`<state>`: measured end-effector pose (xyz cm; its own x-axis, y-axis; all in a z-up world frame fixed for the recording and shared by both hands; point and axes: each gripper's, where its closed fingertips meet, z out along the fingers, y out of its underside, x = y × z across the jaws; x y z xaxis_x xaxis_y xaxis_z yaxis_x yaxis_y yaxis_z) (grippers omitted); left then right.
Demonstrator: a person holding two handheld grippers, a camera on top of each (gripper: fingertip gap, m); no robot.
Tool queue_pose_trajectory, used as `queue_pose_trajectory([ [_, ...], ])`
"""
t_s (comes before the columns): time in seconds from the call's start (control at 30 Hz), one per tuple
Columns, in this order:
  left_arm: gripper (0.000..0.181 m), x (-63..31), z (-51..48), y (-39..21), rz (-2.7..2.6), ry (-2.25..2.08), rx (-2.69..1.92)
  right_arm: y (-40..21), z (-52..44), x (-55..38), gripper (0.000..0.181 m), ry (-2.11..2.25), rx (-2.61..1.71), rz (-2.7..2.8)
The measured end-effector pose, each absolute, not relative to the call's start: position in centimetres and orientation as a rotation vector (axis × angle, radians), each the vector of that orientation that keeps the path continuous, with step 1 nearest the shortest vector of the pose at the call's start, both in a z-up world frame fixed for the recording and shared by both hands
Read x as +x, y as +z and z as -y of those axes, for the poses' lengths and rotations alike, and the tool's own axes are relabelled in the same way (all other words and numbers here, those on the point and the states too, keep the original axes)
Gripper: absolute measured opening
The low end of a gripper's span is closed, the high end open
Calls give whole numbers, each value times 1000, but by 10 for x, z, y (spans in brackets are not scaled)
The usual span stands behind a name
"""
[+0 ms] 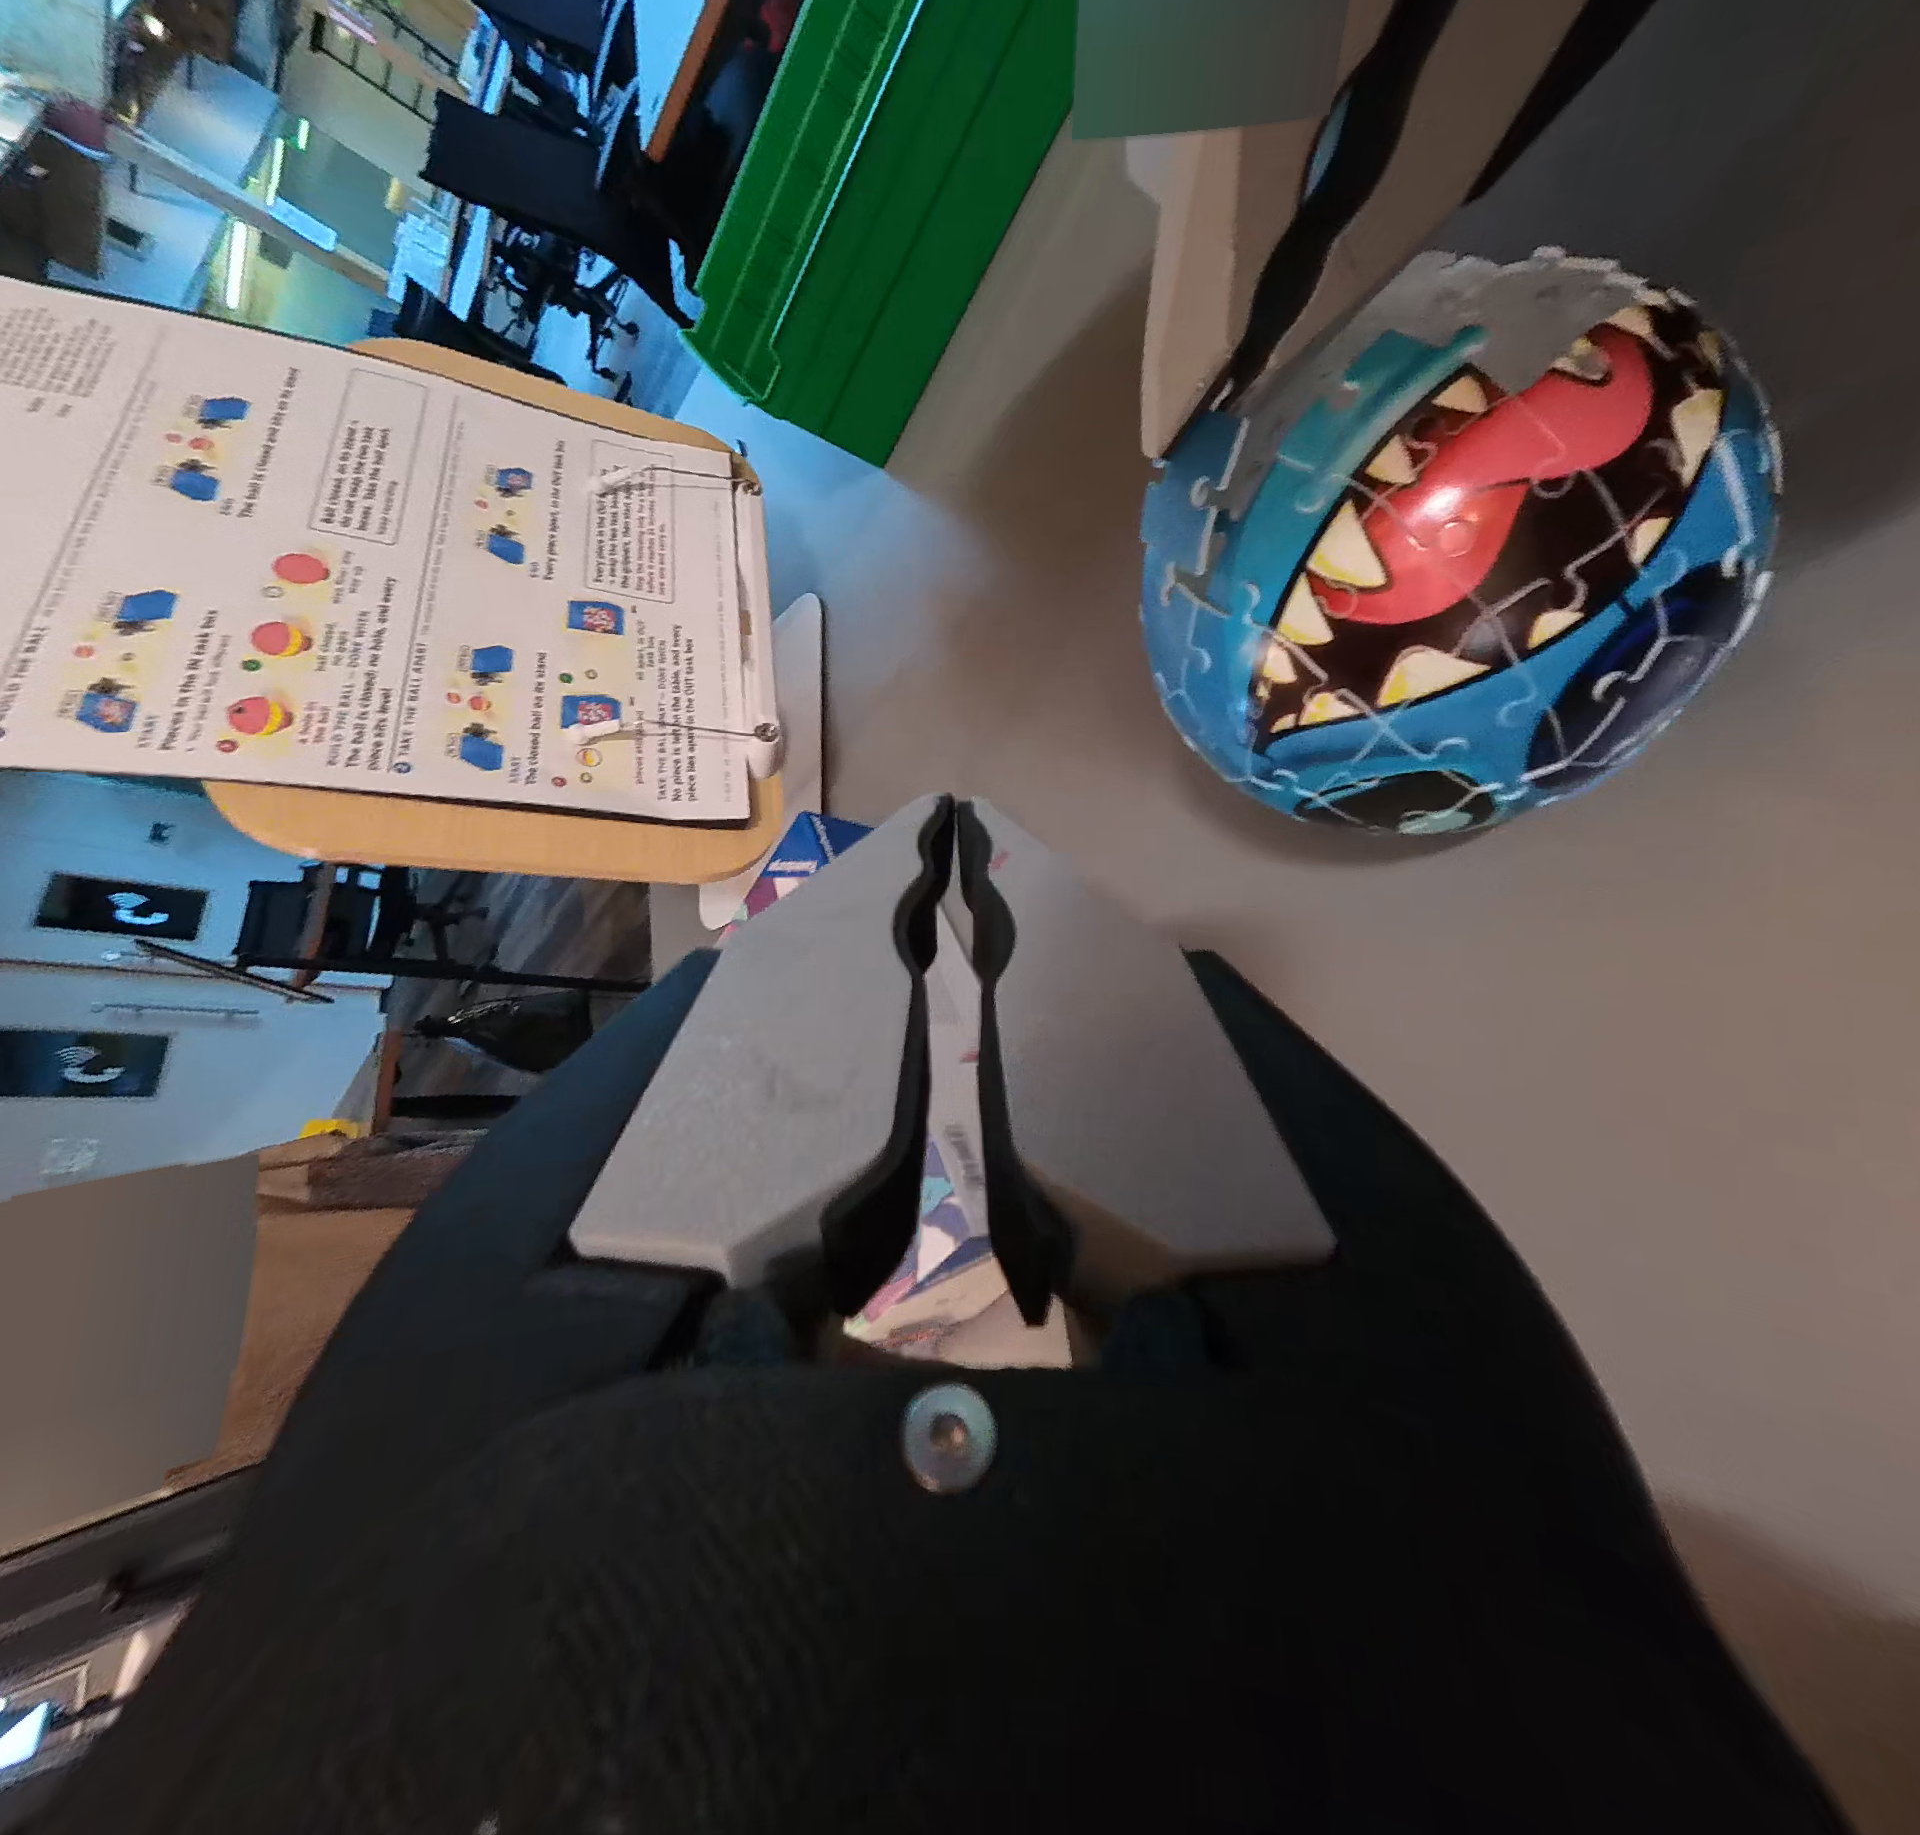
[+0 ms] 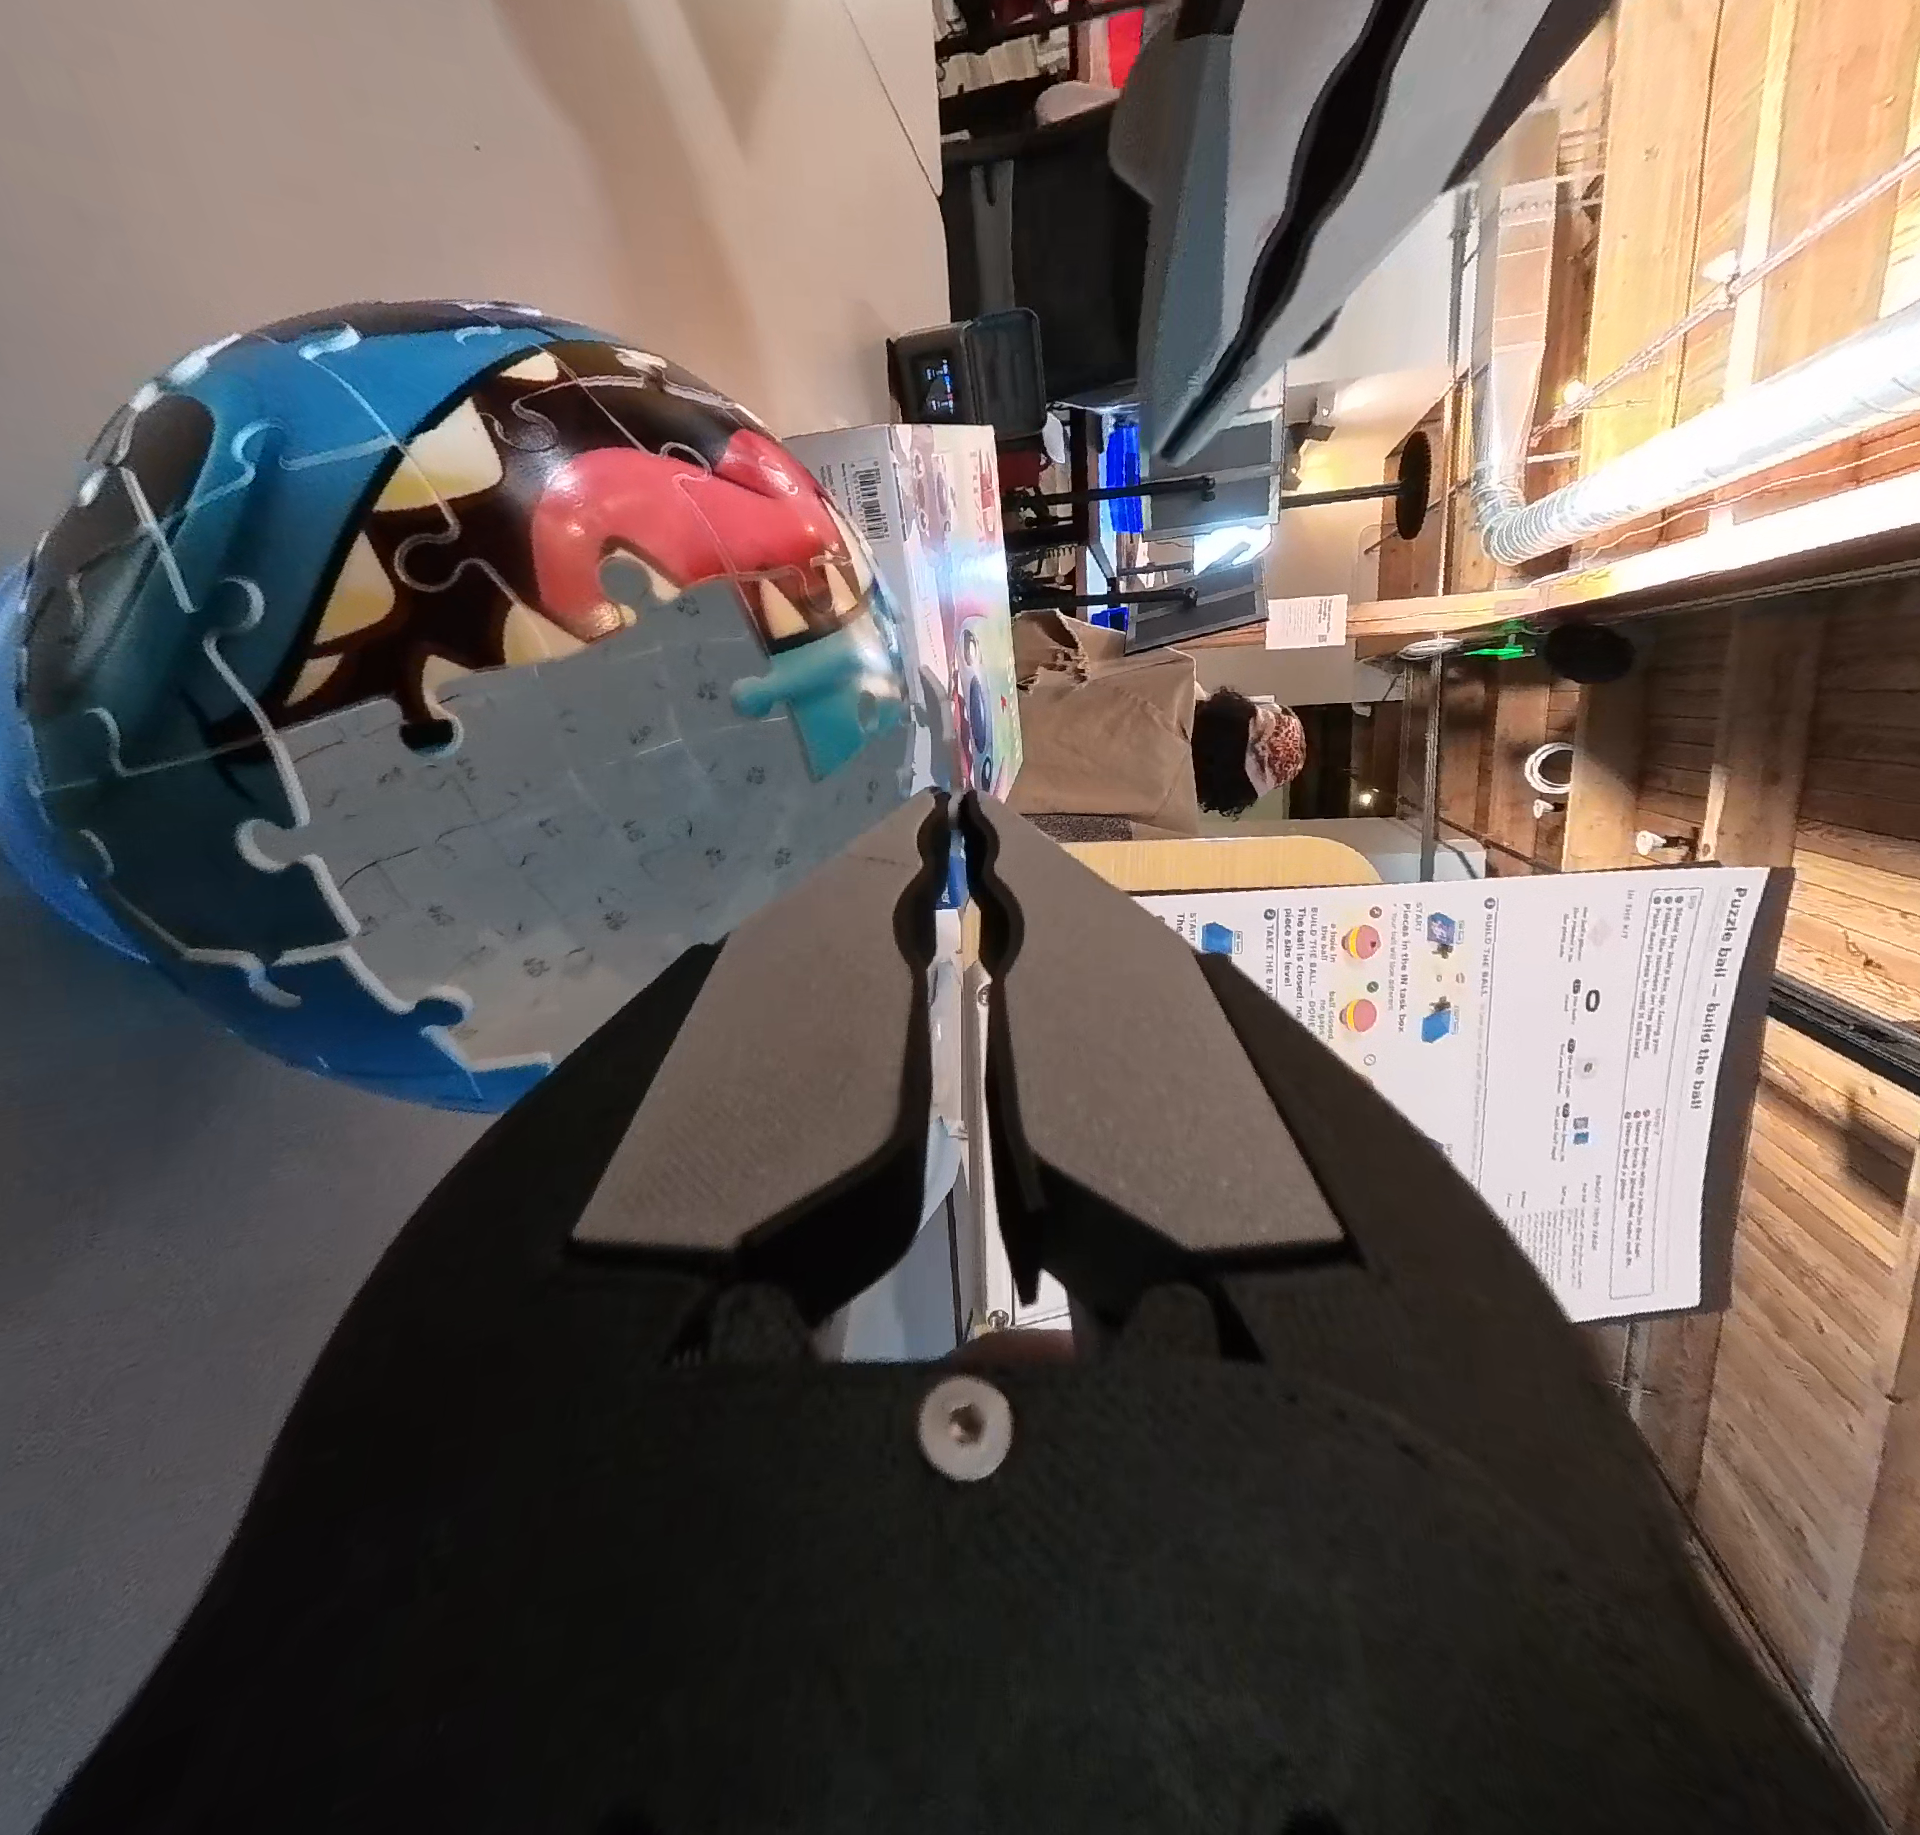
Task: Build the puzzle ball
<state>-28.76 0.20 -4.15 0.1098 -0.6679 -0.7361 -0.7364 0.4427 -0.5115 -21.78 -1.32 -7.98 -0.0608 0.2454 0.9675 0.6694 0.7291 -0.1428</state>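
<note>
The puzzle ball (image 1: 1455, 559), blue with a toothed mouth and red tongue, rests on the grey table (image 1: 1351, 1058). Its open gap shows the grey inside in the right wrist view (image 2: 416, 694). A teal piece (image 2: 821, 705) sits raised at the gap's rim and also shows in the left wrist view (image 1: 1403, 372). My right gripper (image 2: 956, 803) is shut, and its tips touch the ball's rim (image 1: 1242, 393). I cannot tell whether it pinches anything. My left gripper (image 1: 954, 809) is shut and empty, left of the ball and apart from it. It shows above in the right wrist view (image 2: 1174, 455).
A clipboard with an instruction sheet (image 1: 416, 559) stands beyond my left gripper and shows in the right wrist view (image 2: 1507, 1089). A green bin (image 1: 883, 175) sits at the table's far side. The puzzle box (image 2: 935, 590) stands behind the ball. A person (image 2: 1122, 736) is in the background. My hands' fingertips stand some 9 centimetres from each other.
</note>
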Motion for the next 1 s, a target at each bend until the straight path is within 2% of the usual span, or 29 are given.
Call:
queue_pose_trajectory([
  [0.47, 0, -245, 2, -75, -1710, -43, -1204, -80, 16, -220, 0, -426, -757, 1631],
  [1.0, 0, -231, 16, -78, -1742, -126, -1160, -81, 17, -225, 0, -443, -739, 1640],
])
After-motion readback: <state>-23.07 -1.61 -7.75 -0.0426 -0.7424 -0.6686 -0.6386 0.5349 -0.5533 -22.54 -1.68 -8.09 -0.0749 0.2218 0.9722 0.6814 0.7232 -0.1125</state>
